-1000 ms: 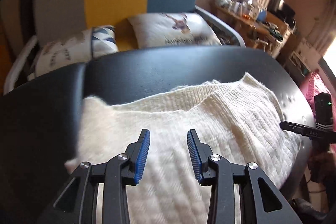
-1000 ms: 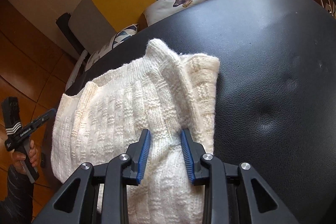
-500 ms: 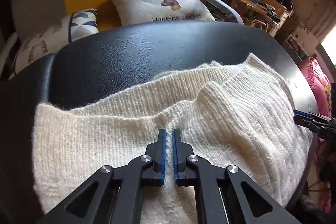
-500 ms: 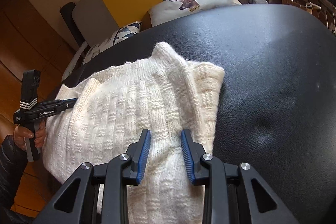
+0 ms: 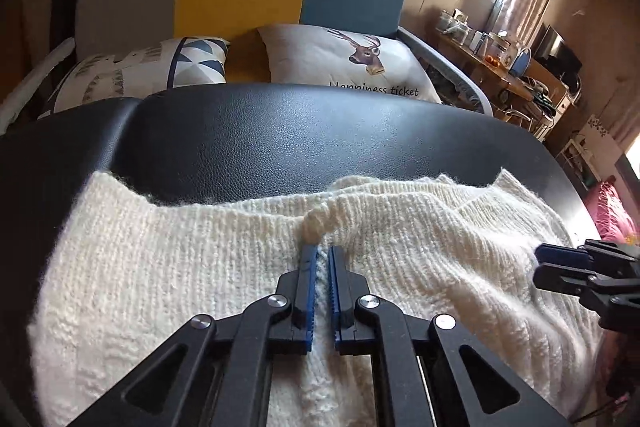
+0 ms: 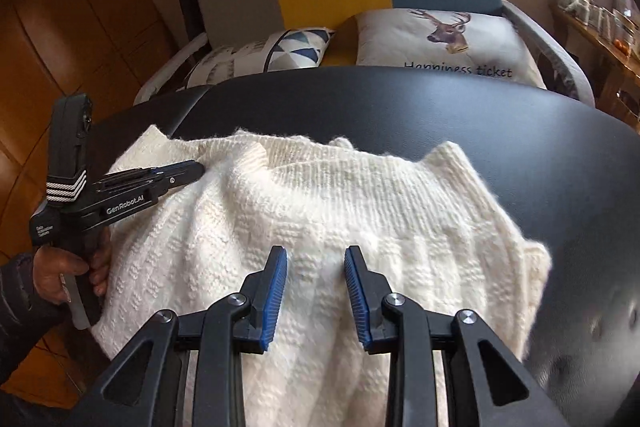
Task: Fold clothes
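table (image 5: pixel 280 135): we are working over its black top | sweater (image 6: pixel 340 211): lying crumpled on the table's near side | left claw (image 5: pixel 322 255): we are pinching a ridge of knit, jaws nearly closed | right claw (image 6: pixel 316 259): we are gripping a thick fold, jaws partway apart

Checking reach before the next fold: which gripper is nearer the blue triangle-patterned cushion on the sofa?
Left. The left gripper pinches the cream knitted sweater on the side below the triangle-patterned cushion; the right gripper grips the sweater further over, towards the deer cushion.
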Motion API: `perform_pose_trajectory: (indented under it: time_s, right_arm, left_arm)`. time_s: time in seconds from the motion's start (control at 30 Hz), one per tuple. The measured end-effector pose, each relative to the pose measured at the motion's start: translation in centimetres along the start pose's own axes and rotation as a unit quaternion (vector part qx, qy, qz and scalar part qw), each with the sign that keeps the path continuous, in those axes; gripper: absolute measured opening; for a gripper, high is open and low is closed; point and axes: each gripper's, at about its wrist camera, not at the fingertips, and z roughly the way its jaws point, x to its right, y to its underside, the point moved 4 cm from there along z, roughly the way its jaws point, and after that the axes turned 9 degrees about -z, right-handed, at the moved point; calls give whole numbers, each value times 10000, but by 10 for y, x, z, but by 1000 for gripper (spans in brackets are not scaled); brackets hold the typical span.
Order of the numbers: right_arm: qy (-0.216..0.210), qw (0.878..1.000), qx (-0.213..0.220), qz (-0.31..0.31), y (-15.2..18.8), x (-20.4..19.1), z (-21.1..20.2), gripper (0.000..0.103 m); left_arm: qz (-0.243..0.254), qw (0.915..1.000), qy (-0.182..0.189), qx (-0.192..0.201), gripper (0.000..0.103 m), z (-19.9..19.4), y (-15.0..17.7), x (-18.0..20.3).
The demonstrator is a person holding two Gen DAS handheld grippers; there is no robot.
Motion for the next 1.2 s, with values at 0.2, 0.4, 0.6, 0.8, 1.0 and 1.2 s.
perform_pose_trajectory:
  time_s: [0.2, 0.4, 0.6, 0.8, 1.0, 1.2]
  right_arm:
    - [286, 9983, -446, -244, -32, -6, 44, 30]
    - [593, 9937, -577, -758, -30, -13, 66, 33]
    - [838, 9933, -200, -767, -41, -9, 53, 4]
    - [880, 9949, -191, -466, -45, 9, 72, 4]
    - [816, 9959, 53, -384, -40, 9, 69, 8]
    - [521, 9985, 143, -59, -39, 15, 65, 12]
  left_arm:
    - [-104, 9999, 102, -11, 8, -2, 4, -2]
    - [-136, 9998, 114, -1, 8, -3, 4, -3]
    - [-189, 9997, 70, 104, 9, -11, 9, -4]
    - [-317, 9994, 102, 41, 12, -11, 6, -8]
    - [-370, 9987, 247, 254, 20, -35, -10, -14]
    - [609, 9954, 345, -652, 22, -16, -13, -4]
